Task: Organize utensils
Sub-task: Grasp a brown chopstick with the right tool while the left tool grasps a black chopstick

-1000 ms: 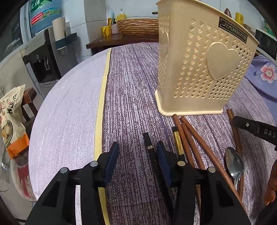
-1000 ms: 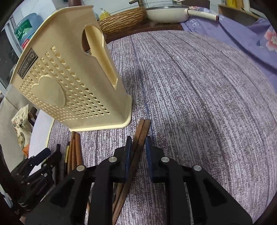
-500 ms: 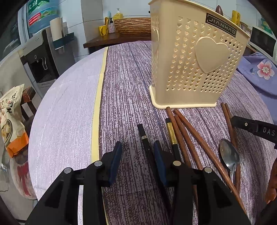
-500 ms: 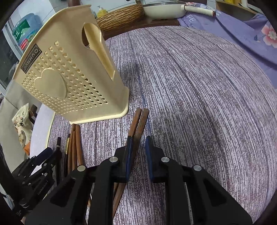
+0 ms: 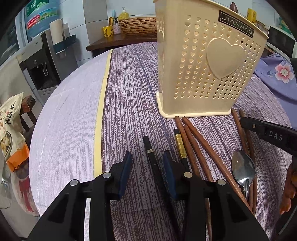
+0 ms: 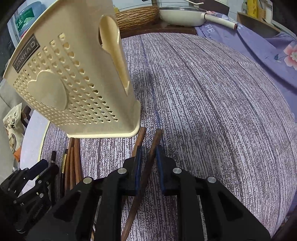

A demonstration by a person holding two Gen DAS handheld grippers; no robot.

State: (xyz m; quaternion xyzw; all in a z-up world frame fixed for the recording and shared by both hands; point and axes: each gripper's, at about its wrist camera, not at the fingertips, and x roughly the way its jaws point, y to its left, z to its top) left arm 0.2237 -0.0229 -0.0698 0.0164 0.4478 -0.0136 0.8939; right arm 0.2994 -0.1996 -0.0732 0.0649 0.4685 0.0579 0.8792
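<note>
A beige perforated utensil holder [image 5: 207, 70] with a heart stands upright on the purple tablecloth; it also shows in the right wrist view [image 6: 74, 87]. Several brown chopsticks [image 5: 200, 148], a black chopstick [image 5: 152, 157], a gold-banded black one [image 5: 179, 146] and a steel spoon [image 5: 243, 168] lie in front of it. My left gripper [image 5: 147, 163] is open, its jaws either side of the black chopstick. My right gripper [image 6: 148, 157] is open a little, with one brown chopstick [image 6: 148, 166] between its jaws and another [image 6: 139, 140] just left of them.
A yellow stripe [image 5: 99, 118] runs along the cloth at the left. A water dispenser [image 5: 37, 61] and a snack bag [image 5: 11, 128] stand beyond the table's left edge. A wicker basket [image 6: 137, 16], a white pan [image 6: 185, 15] and floral purple cloth [image 6: 269, 52] lie behind.
My left gripper has closed in around the black chopstick. My right gripper has moved forward and the two brown chopsticks have spread apart, one now between its jaws.
</note>
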